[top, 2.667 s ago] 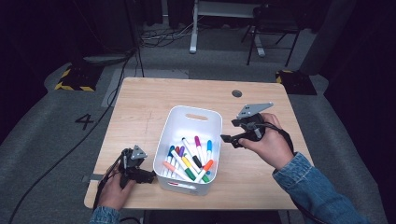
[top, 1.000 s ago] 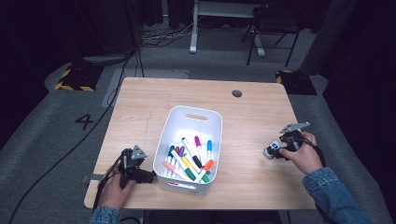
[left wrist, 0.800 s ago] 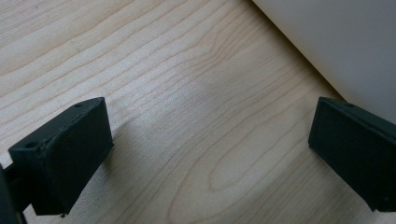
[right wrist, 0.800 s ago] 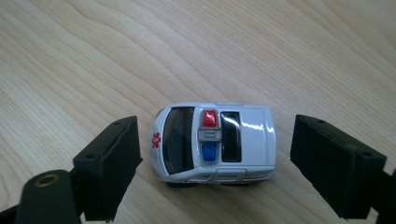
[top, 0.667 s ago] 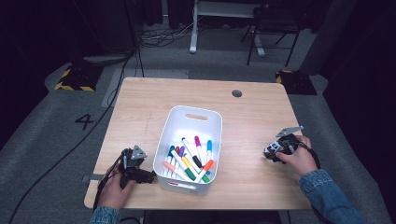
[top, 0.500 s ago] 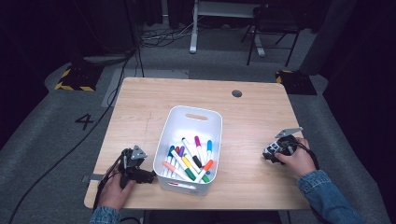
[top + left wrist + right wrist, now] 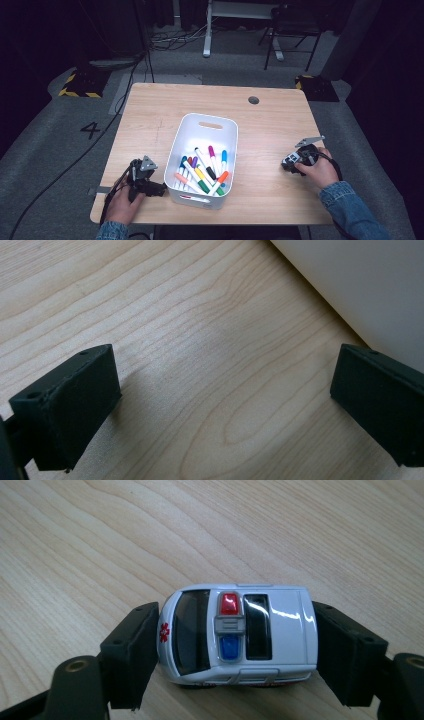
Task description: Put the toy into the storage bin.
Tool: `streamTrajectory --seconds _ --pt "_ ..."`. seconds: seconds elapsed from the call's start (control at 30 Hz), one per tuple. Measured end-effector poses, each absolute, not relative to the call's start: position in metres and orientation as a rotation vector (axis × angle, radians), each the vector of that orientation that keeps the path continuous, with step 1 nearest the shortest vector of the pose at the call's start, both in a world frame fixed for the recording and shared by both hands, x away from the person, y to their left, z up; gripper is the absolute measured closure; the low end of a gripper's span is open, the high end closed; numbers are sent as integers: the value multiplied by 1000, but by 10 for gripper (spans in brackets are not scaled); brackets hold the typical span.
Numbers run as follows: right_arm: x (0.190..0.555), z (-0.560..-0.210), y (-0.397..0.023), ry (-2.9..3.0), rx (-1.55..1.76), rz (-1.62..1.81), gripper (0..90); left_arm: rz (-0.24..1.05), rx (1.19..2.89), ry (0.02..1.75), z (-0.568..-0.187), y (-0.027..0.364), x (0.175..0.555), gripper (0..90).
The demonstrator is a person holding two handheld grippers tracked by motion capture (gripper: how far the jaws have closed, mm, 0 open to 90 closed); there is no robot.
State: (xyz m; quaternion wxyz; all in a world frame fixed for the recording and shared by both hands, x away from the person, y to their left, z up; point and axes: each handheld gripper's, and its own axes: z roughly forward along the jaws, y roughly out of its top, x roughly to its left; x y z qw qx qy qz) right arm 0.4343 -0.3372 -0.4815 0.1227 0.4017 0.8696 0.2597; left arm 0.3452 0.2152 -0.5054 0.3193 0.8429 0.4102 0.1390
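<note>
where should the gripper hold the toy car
By its two ends, front and rear bumper, coming down from above. The toy car sits on its wheels on the table, roof up, and its short body fits lengthwise between the jaws. The right gripper is already placed this way, one jaw at the windshield end and one at the back. The rounded, glossy roof would likely slip.

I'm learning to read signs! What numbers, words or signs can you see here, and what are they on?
"4": painted on the grey floor left of the table.
Red star-shaped medical sign, no letters: on the toy ambulance between the right gripper's jaws.
Label on the white bin's near wall: too small to read.
</note>
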Motion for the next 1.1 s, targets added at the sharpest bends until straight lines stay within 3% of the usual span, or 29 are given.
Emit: streamTrajectory --seconds 0.63,1.1 --pt "428 -445 -329 2532 1138 818 260 377 2217 1076 -505 216 345 0" --pt "415 -400 -300 2535 1030 906 260 388 2208 1093 -505 215 344 0"
